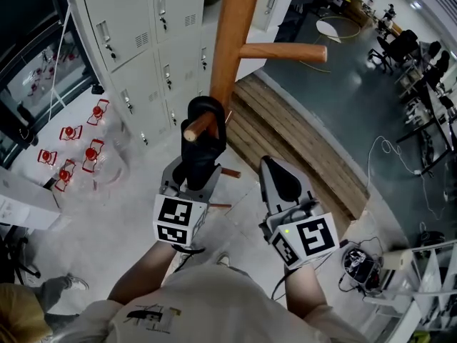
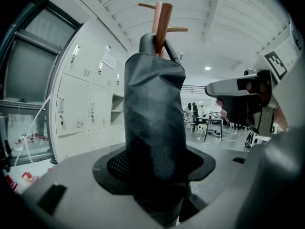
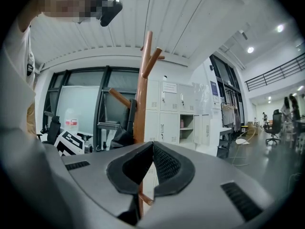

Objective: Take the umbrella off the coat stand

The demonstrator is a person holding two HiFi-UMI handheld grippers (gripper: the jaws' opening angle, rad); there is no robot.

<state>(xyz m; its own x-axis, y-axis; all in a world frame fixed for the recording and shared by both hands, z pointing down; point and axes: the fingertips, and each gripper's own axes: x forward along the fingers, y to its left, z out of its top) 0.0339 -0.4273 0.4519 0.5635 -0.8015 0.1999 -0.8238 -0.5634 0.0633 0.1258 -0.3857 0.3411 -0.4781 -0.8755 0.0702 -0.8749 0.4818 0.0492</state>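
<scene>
A black folded umbrella (image 1: 201, 143) hangs by its looped handle from a low peg (image 1: 194, 129) of the wooden coat stand (image 1: 232, 41). My left gripper (image 1: 196, 171) has its jaws on both sides of the umbrella's body just below the peg. In the left gripper view the umbrella (image 2: 155, 118) fills the gap between the pads, with the left gripper (image 2: 157, 175) shut on it. My right gripper (image 1: 270, 163) hangs to the right of the stand, shut and holding nothing. The right gripper view shows its pads (image 3: 164, 163) together, with the stand (image 3: 141, 109) and umbrella (image 3: 123, 132) beyond.
Grey lockers (image 1: 136, 41) stand left of the coat stand. Red-and-white items (image 1: 78, 145) lie on the floor at the far left. A wooden platform (image 1: 285, 148) runs behind the stand. Cables and equipment (image 1: 364, 263) lie at the lower right.
</scene>
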